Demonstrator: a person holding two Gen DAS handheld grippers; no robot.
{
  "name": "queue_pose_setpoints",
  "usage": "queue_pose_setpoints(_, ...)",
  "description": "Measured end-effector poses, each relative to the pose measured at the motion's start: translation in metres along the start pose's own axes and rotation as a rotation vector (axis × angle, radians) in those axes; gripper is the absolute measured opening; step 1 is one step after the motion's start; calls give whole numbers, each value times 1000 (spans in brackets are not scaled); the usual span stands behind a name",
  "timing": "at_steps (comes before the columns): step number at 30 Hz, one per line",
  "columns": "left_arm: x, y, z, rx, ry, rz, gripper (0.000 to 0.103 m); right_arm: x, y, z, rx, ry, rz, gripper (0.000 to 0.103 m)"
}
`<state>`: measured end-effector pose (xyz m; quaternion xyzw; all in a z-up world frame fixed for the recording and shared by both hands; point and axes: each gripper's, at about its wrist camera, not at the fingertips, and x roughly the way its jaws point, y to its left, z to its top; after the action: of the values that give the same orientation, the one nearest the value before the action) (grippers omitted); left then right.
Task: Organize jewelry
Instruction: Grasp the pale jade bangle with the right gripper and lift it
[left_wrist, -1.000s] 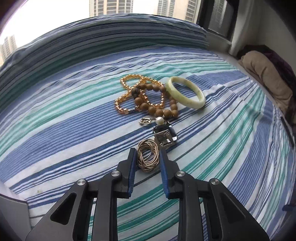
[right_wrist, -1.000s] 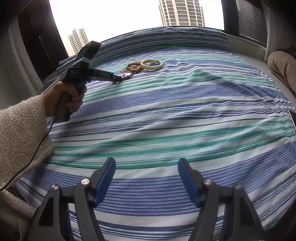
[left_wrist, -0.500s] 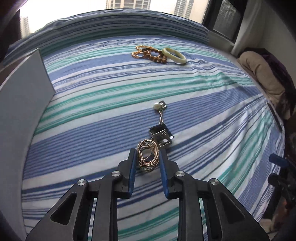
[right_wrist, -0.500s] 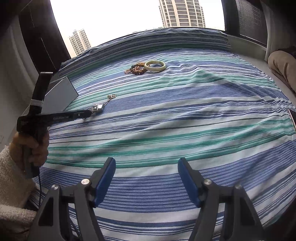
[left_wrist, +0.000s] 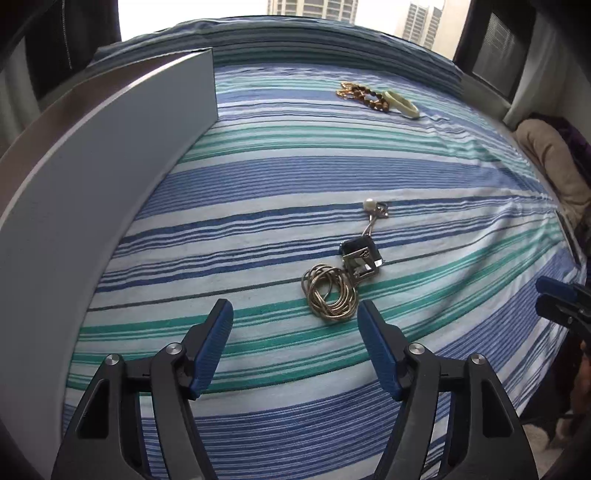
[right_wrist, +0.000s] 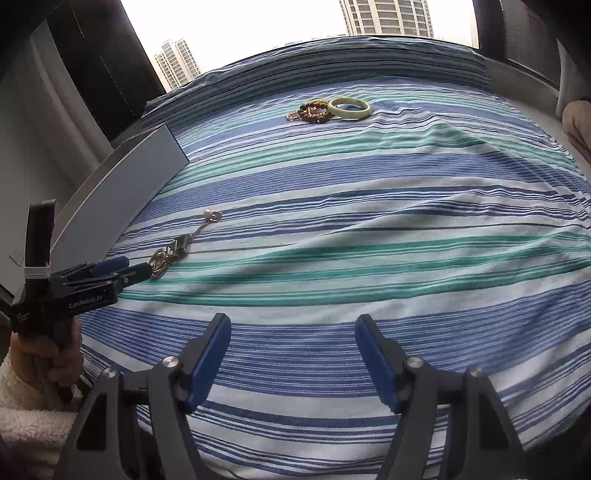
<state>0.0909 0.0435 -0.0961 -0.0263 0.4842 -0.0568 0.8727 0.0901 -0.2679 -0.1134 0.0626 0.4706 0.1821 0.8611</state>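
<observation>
Bracelets (left_wrist: 364, 96) (two), one bangle (left_wrist: 402, 104), one necklace (left_wrist: 338, 286)

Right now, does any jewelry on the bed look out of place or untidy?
Yes. The gold chain lies in a loose tangle with its square pendant, alone, far from the bead bracelets and pale bangle grouped together.

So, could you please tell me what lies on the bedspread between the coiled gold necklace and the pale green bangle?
In the left wrist view, the necklace's square pendant and pearl, then bare striped bedspread up to the bangle.
</observation>
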Motion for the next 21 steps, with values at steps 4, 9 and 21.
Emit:
queue_pose_setpoints(4, -15, 11, -7, -43, -24, 13, 79, 21, -29, 56, 6, 109, 58, 71)
queue_pose_setpoints(9, -33, 29, -19, -98, -47, 28, 82, 56, -63, 155, -6, 118, -19, 71)
queue_pose_setpoints(21, -40, 49, -33, -155, -23, 67, 82, 168, -50, 308, -135, 133, -88, 46)
